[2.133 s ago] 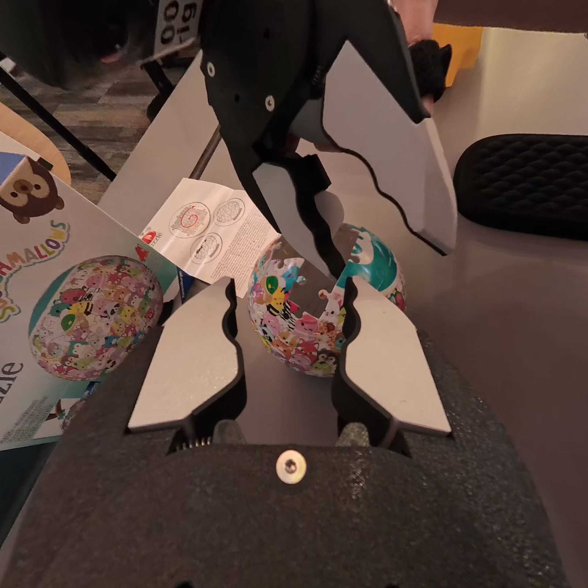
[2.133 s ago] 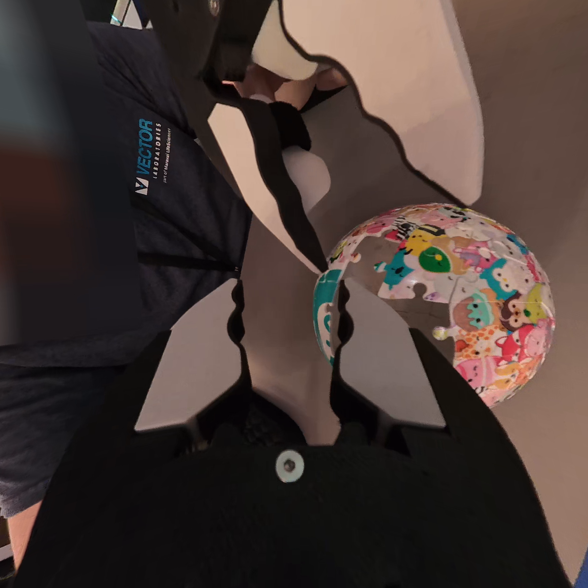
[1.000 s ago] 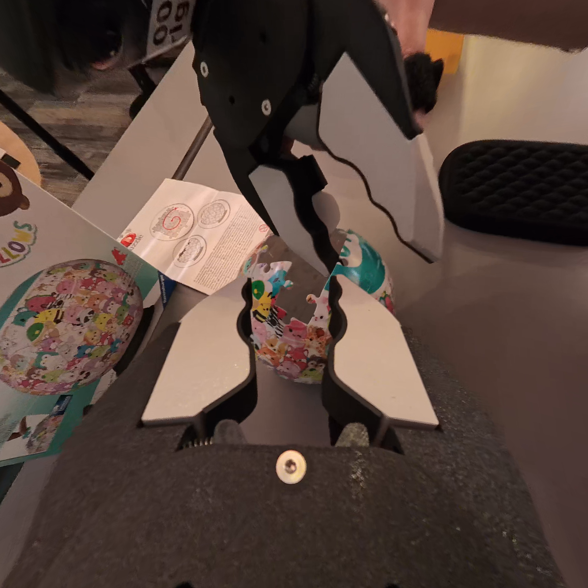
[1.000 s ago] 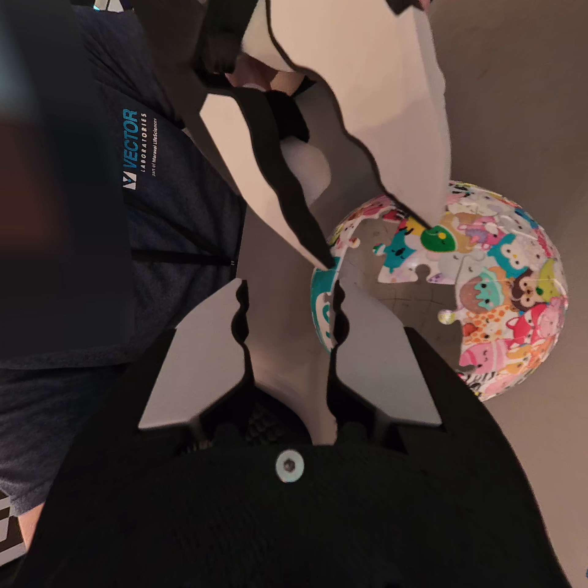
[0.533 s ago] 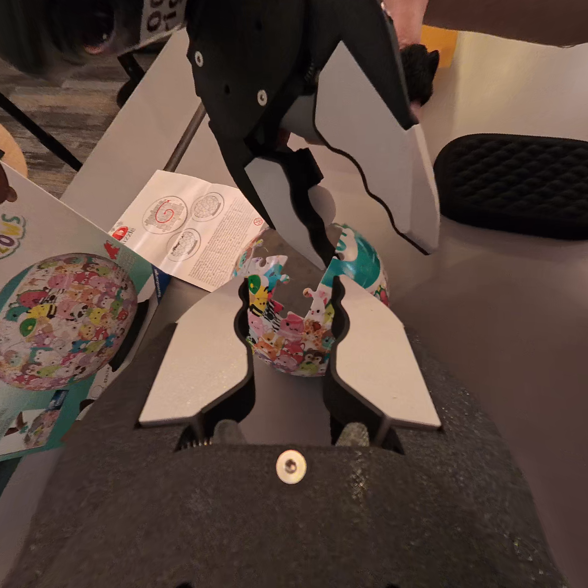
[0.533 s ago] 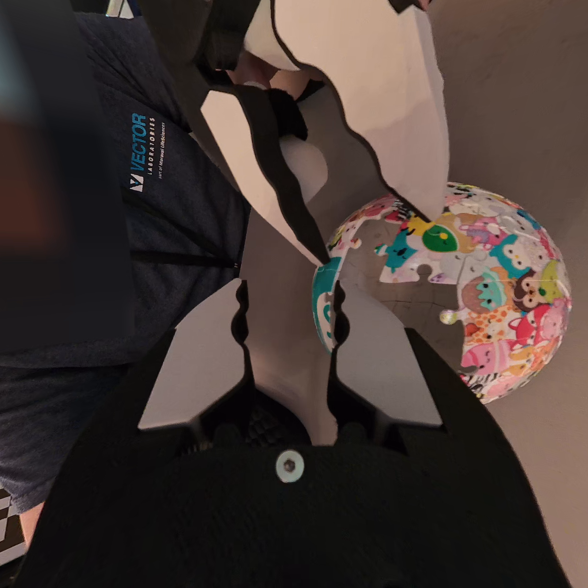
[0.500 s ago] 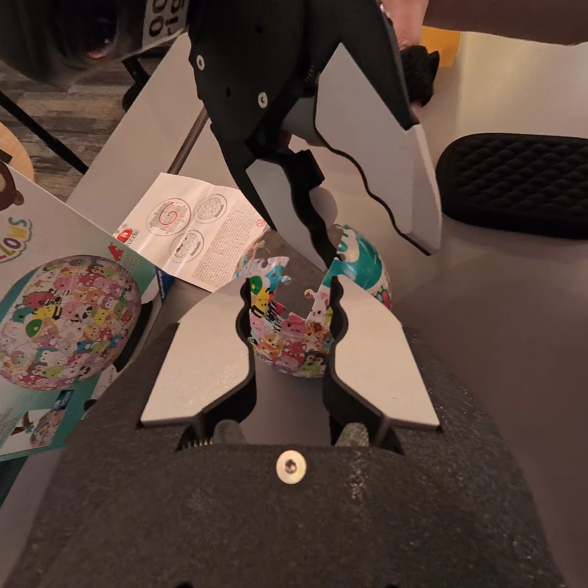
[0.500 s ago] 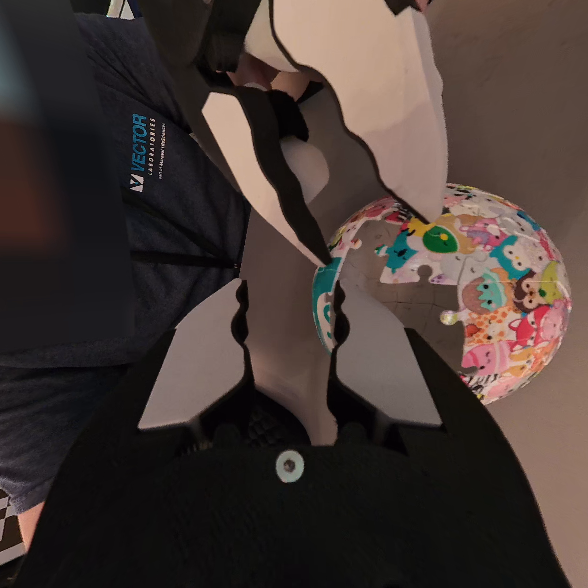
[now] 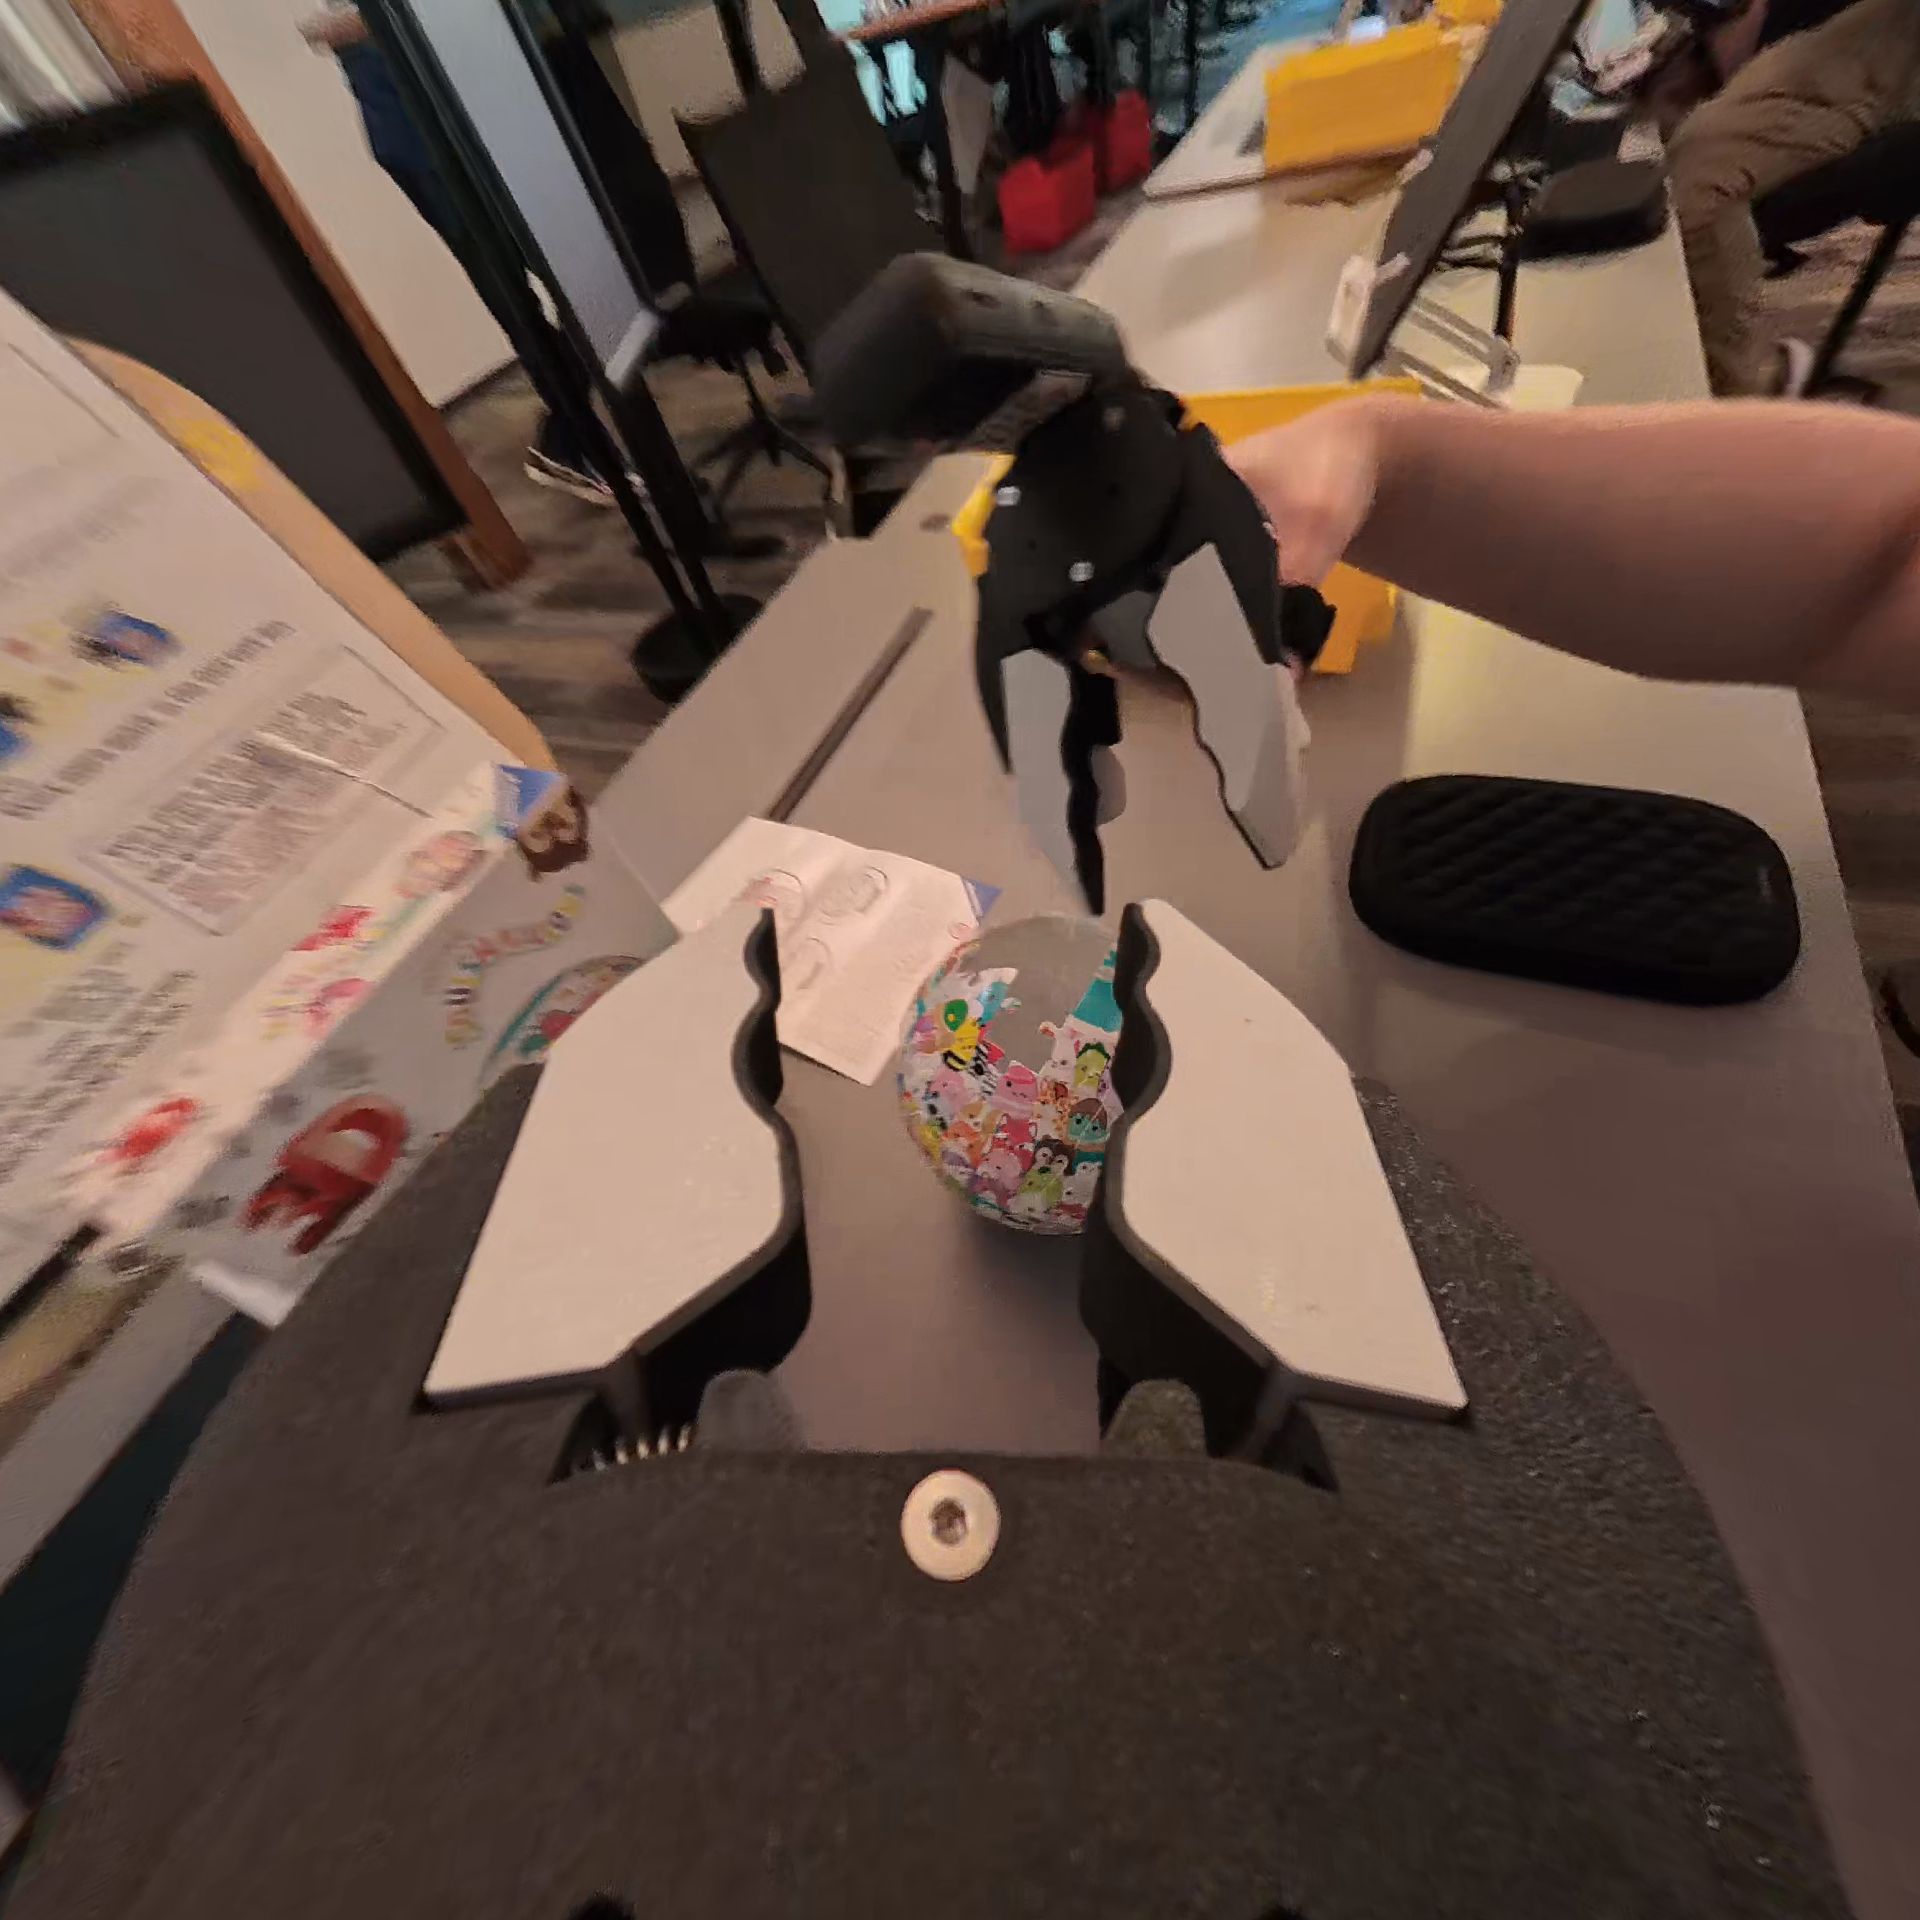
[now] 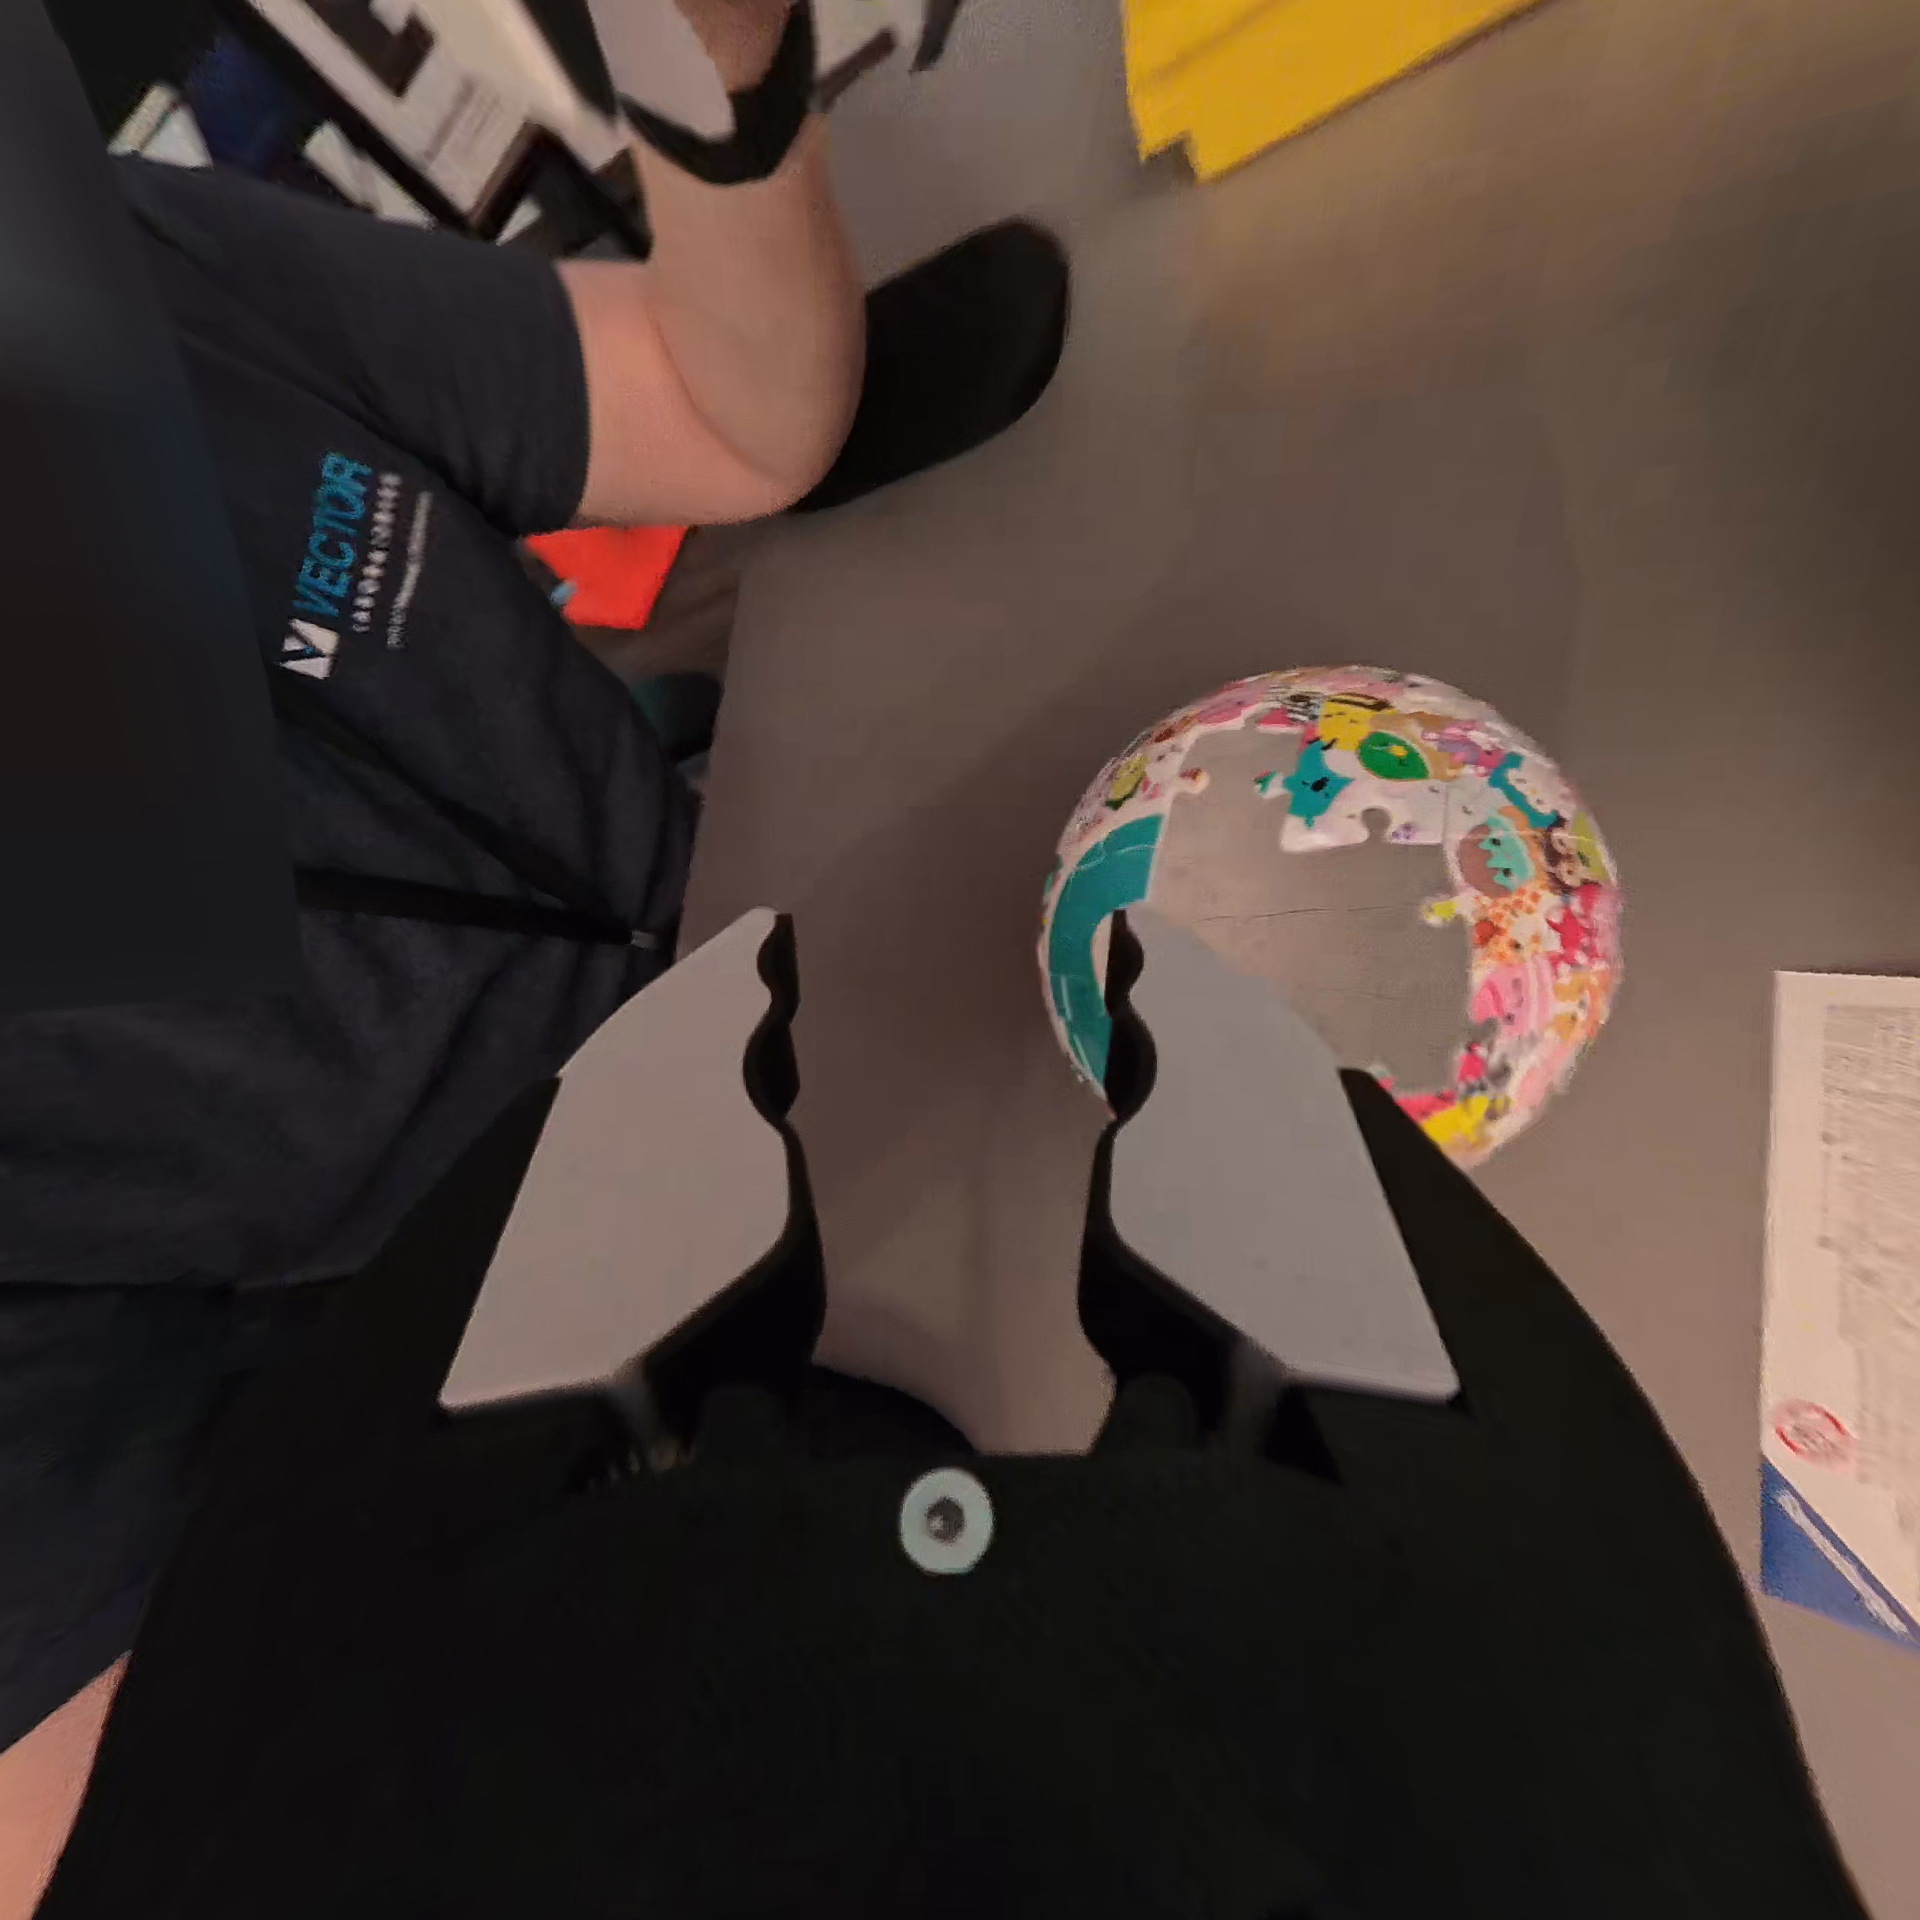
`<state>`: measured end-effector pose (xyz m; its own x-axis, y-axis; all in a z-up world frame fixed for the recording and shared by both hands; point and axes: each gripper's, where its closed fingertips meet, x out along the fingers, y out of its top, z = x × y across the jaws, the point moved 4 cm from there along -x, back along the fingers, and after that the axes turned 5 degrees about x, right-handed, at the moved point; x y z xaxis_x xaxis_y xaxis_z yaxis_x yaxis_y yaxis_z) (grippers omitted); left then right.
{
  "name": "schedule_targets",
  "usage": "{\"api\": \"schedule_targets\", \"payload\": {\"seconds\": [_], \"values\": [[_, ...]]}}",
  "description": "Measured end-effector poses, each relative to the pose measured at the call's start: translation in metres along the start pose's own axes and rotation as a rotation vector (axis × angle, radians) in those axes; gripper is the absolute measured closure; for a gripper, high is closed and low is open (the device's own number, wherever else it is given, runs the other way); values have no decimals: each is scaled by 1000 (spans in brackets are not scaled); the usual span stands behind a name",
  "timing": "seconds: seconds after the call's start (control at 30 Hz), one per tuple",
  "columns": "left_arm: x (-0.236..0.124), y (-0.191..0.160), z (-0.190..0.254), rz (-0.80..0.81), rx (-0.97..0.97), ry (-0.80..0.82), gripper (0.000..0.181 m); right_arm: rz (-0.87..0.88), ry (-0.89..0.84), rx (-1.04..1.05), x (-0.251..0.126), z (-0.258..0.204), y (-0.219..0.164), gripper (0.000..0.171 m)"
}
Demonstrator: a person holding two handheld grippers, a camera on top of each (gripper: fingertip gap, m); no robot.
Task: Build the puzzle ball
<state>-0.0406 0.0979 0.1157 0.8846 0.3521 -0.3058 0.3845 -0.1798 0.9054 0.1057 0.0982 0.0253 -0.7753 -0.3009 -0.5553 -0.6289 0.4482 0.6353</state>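
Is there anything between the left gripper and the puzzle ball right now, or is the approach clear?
Nothing visible blocks it. In the left wrist view the open left gripper looks straight at the puzzle ball across bare table. The instruction sheet lies flat to the ball's left, and the right gripper hangs above and beyond it.

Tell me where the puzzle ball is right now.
The puzzle ball rests on the grey table, just beyond the left gripper, with the instruction leaflet left.

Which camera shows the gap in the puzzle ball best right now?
The right wrist view: the puzzle ball faces it with the whole hole exposed, only slightly blurred. In the left wrist view the ball is smaller, partly hidden by the left gripper fingers.
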Motion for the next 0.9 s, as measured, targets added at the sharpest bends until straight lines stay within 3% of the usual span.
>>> {"api": "schedule_targets", "payload": {"seconds": [0.1, 0.17, 0.27, 0.33, 0.47, 0.57, 0.67, 0.9], "values": [[-44, 14, 3, 31, 10, 74, 117, 224, -142, -146, -25, -35, -5, 113], [-72, 8, 9, 36, -23, 112, 116, 402, -358, -291, -44, -57, -19, 113], [-109, -26, 27, 26, -84, 159, 112, 756, -660, -486, -58, -91, -53, 98], [-127, -54, 34, 28, -131, 207, 110, 853, -855, -506, -64, -93, -78, 101], [-161, -76, 56, 63, -215, 269, 103, 1014, -857, -500, -64, -127, -80, 99], [-198, -96, 66, 22, -206, 419, 105, 955, -942, -511, -62, -134, -78, 98], [-241, -119, 68, -30, -236, 540, 106, 912, -899, -480, -46, -132, -86, 95], [-310, -141, 63, -35, -314, 682, 110, 816, -1022, -417, -17, -101, -116, 107]]}}
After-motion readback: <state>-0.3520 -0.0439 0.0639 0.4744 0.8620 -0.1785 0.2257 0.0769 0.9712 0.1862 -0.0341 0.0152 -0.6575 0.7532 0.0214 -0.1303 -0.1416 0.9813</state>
